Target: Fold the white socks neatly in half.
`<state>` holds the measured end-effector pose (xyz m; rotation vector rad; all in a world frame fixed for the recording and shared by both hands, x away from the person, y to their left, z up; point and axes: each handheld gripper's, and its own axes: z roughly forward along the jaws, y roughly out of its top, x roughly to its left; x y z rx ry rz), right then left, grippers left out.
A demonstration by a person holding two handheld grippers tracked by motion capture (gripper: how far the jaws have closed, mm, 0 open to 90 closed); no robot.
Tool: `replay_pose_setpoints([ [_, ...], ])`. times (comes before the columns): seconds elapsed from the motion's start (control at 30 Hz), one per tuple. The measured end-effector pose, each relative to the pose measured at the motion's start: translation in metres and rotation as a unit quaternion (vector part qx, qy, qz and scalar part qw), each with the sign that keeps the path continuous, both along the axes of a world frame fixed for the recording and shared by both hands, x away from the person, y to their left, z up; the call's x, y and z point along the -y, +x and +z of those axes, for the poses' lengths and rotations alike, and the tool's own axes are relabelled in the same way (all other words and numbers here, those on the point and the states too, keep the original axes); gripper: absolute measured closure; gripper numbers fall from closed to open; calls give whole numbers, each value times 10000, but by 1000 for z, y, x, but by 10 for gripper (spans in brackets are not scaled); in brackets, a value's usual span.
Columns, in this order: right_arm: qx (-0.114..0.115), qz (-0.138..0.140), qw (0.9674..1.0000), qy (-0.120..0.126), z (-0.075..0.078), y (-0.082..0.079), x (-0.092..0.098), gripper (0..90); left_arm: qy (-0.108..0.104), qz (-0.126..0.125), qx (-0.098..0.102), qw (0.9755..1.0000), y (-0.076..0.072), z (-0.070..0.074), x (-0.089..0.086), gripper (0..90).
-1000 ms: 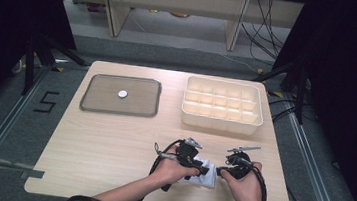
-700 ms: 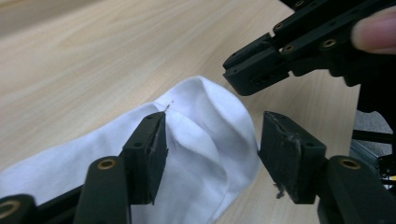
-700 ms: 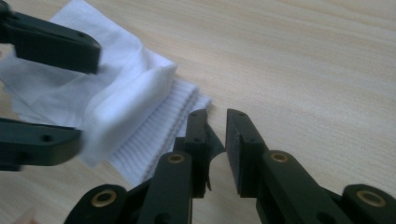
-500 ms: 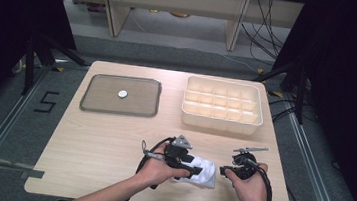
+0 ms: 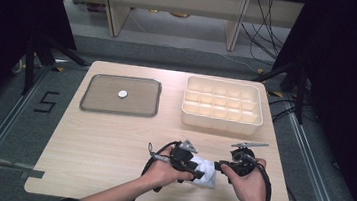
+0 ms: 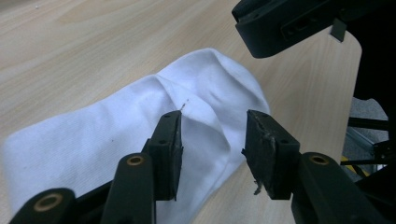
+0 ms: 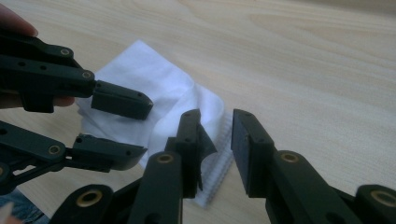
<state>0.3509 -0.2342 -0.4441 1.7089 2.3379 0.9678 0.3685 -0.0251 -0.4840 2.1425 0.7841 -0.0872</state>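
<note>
On the floor at the far left, black tape strips [image 5: 45, 102] are forming the digit "5". On the light wooden table [image 5: 111, 144], a dark rectangular metal tray [image 5: 96, 103] is lying at the far left, and a small white round disc [image 5: 123, 94] is resting inside it. To the right of the tray, a cream plastic box with many compartments [image 5: 223, 105] is standing.

Near the front edge, the left gripper [image 5: 190, 167] is hovering over a folded white ribbed sock [image 6: 140, 116], which is lying flat on the table between the two hands. Its jaws are standing apart and have just been closing a little; they are not pressing the fabric. The right gripper [image 7: 215, 135] is pointing at the sock's ribbed edge. Its jaws have just been opening, with a gap between them, and nothing is clamped.
</note>
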Motion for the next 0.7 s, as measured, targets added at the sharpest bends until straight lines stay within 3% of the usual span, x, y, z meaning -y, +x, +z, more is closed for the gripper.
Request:
replay_pose_setpoints([
  [0.1, -30, 185, 9997, -151, -3, 3, 2, 720, 43, -56, -15, 10000, -1, -2, 3, 550],
  [0.37, -80, 222, 9997, -82, -10, 4, -3, 708, 289, -3, -12, 9996, 1, -7, 10, 586],
  [0.43, -268, 263, 9992, -152, -14, 5, -5, 747, 347, -2, -62, 9994, 2, -9, 11, 626],
  [0.63, -285, 346, 9988, -218, -17, 6, -4, 792, 311, 33, -140, 9994, 5, -11, 11, 782],
  [0.67, -286, 352, 9987, -237, -17, 5, -3, 814, 345, 22, -177, 9992, 5, -10, 10, 838],
  [0.7, -284, 358, 9987, -247, -16, 5, -3, 827, 239, 59, -291, 9993, 5, -9, 10, 866],
])
